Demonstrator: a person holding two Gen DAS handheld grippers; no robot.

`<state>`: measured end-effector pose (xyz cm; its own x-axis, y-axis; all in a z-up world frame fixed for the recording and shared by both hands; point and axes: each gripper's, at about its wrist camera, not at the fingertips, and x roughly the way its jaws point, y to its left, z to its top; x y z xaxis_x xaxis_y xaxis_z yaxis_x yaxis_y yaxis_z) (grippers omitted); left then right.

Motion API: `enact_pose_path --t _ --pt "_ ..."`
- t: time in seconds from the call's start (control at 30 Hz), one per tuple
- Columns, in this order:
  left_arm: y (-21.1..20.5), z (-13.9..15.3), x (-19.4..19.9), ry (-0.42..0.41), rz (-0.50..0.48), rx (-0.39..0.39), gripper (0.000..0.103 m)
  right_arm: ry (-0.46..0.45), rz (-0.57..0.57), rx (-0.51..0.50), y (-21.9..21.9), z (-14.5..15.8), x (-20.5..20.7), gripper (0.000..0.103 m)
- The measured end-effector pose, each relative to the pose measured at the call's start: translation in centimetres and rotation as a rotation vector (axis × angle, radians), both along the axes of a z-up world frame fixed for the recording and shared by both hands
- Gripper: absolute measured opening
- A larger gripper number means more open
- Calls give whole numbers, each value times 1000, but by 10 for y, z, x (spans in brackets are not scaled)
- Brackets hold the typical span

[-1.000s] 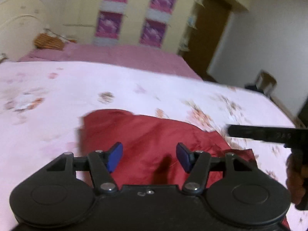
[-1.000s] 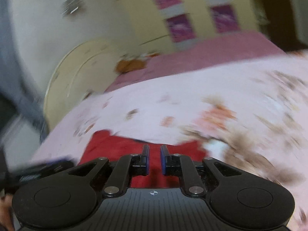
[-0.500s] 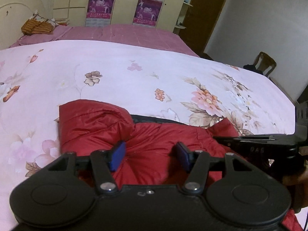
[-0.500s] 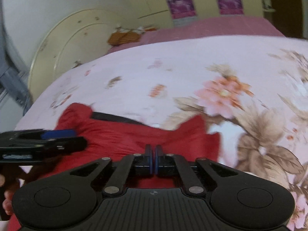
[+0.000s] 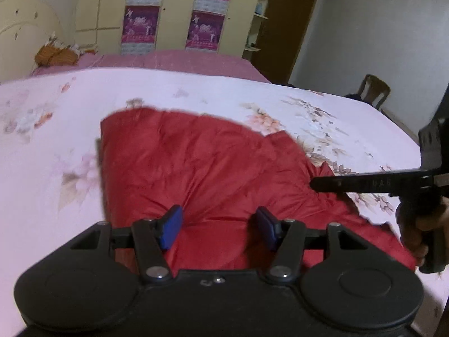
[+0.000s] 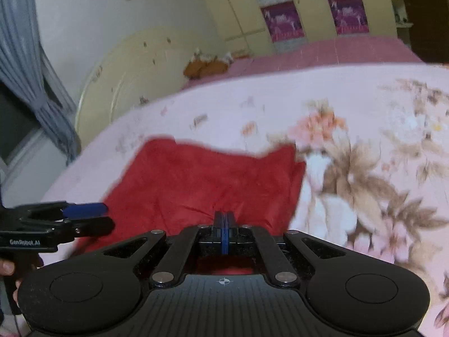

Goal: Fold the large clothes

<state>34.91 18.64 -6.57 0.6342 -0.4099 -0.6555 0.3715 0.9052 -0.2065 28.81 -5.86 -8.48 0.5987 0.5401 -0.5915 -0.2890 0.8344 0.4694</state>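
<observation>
The red padded jacket (image 5: 213,174) lies bunched on the flowered pink bedspread (image 5: 196,95), directly ahead of and below both claws. The left claw (image 5: 220,229) is spread, its two blue pads (image 5: 171,229) standing apart with puffy red cloth bulging up between them but not squeezed by either pad; the jacket's near hem runs under the claw body and its far edge reaches toward the middle of the bed. The right claw (image 6: 223,224) has its jaws pressed together. The cloth in front of its tips puckers toward them, which suggests a pinch of fabric, but the pads meet so tightly and the frame is so blurred that I cannot tell whether any cloth is caught. From the left claw's camera the right claw comes in from the right side, its tip over the jacket's right-hand edge, gripped by a hand (image 5: 418,233); from the right claw's camera the left claw sits low to the left, beside the jacket's left edge. By my reading the fold is at its grasping stage: the jacket is not yet flat or squared, and one side is being secured while the other waits. The next move, I judge, calls for the left claw to settle lower and close on the near edge of the cloth, so both sides can be lifted together and carried away over the jacket. The padding is slippery and thick, so a shallow bite would likely slide out.
</observation>
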Motion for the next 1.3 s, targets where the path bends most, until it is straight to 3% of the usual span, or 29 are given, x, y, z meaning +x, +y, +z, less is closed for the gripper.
enact_pose_path --t 0.17,0.27,0.47,0.63,0.7,0.83,1.1,1.3 --pt "-2 -7 1 -3 13 28 58 20 -24 12 -3 -21 5 0" --pt "-4 3 -7 -3 30 68 56 27 -25 3 -6 -13 -1 0" --pt "-1 32 -71 -55 8 44 56 -82 132 63 -6 44 -65 0" --pt "-3 18 -108 -35 46 51 56 -82 230 6 15 39 -112 0" --pt "0 13 -114 -31 79 33 56 -68 225 -28 20 28 -125 0" --pt "-2 7 -131 -40 122 91 56 -64 196 -44 18 16 -140 0" --pt "2 -7 -129 -35 161 124 59 -32 180 -51 26 -8 -135 0" --pt "1 13 -147 -32 210 105 56 -17 125 -17 14 17 -148 0"
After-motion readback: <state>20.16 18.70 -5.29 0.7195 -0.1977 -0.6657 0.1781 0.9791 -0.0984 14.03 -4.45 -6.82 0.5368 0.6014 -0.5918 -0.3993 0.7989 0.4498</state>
